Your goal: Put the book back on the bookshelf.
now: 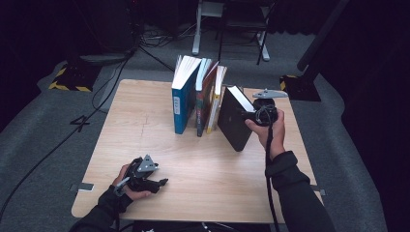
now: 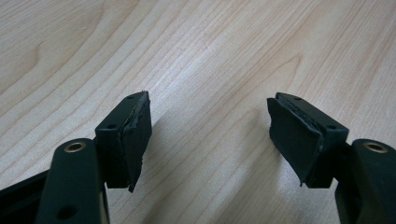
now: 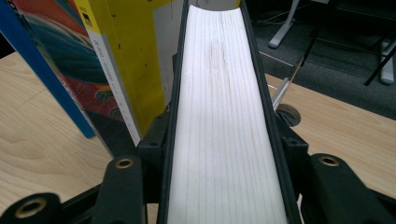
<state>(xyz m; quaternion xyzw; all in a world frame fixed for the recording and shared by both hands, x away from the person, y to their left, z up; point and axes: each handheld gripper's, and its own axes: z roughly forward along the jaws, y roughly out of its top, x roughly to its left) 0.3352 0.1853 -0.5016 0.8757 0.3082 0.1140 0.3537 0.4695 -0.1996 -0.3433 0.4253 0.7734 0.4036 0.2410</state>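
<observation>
A recording studio or lab set-up

Dark curtains surround a grey carpet floor point(image 1: 43, 121); cables point(image 1: 58, 140) trail left, hazard-taped stand bases point(image 1: 72, 77) sit at both far corners, a lone wooden table point(image 1: 145, 121) stands centre.

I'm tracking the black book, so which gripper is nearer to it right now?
Right. The right gripper has its jaws around the black book at the row's right end; the left gripper rests open on the table, well away.

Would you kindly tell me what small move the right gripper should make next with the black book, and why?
Probably tip the black book upright against the yellow book: the right gripper has it between its jaws, but it leans apart from the row.
</observation>
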